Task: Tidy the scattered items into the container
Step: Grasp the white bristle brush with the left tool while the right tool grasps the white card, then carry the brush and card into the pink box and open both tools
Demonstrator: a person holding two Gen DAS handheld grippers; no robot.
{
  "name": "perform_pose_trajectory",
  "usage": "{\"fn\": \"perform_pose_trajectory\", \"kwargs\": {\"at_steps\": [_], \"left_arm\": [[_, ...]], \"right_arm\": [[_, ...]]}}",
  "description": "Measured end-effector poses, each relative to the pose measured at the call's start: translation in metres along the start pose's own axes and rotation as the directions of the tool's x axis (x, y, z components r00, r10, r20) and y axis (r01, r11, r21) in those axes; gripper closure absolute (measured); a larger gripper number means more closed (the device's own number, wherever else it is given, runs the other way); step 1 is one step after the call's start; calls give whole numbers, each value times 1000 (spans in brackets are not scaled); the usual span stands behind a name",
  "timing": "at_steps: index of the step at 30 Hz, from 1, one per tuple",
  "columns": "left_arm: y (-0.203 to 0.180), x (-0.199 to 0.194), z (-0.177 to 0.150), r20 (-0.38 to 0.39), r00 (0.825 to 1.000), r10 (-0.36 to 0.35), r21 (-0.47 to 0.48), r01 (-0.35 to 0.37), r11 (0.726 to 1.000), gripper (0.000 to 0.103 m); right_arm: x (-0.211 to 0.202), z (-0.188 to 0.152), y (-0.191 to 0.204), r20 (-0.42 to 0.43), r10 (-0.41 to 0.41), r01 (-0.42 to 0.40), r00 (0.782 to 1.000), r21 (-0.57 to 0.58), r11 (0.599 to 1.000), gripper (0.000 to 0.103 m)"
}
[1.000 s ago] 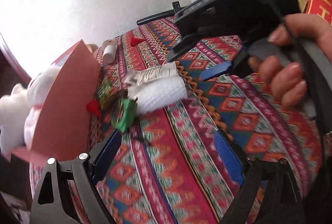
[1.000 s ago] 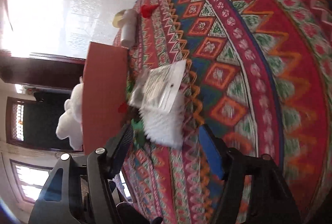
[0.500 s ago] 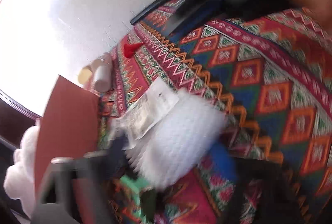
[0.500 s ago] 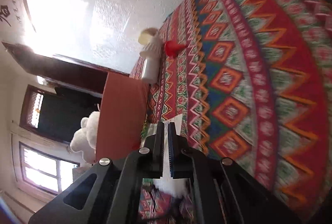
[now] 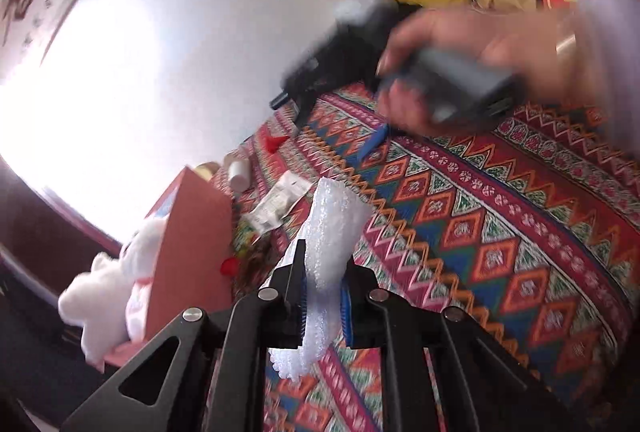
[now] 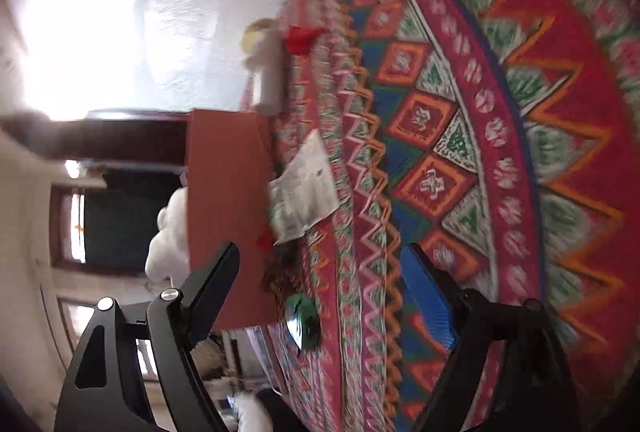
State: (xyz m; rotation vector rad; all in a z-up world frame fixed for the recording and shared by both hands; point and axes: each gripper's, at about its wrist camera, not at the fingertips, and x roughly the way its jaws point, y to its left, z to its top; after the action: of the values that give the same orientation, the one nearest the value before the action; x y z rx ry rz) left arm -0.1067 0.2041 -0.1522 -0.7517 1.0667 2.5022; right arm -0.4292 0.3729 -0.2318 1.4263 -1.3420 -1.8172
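My left gripper (image 5: 322, 292) is shut on a white foam net sleeve (image 5: 334, 220), which stands up between its pads above the patterned cloth (image 5: 500, 232). A red-brown box (image 5: 192, 240) stands to the left with a white plush toy (image 5: 108, 296) in it. My right gripper (image 6: 320, 284) has its jaws opening, with nothing pressed between them. Below it lies a small green item (image 6: 302, 320). A printed paper packet (image 6: 304, 188) rests beside the box (image 6: 228, 212).
A white bottle (image 6: 270, 72) and a red cone (image 6: 300, 38) lie past the box near the wall. A hand (image 5: 460, 44) holds the right gripper at the upper right of the left wrist view. A black rod (image 5: 280, 100) lies at the cloth's far edge.
The left gripper closed on the foam sleeve and lifted it off the cloth. The right gripper shut briefly near the foam, then opened again and drew back.
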Motion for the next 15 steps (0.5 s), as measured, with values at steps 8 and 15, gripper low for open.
{"fn": "perform_pose_trajectory", "kwargs": {"at_steps": [8, 15], "left_arm": [[43, 20, -44, -93, 996, 2, -105, -12, 994, 94], [68, 17, -49, -76, 997, 12, -171, -25, 985, 94]], "right_arm": [[93, 22, 46, 1, -93, 93, 996, -27, 995, 32], [112, 5, 58, 20, -44, 45, 999, -72, 996, 97]]}}
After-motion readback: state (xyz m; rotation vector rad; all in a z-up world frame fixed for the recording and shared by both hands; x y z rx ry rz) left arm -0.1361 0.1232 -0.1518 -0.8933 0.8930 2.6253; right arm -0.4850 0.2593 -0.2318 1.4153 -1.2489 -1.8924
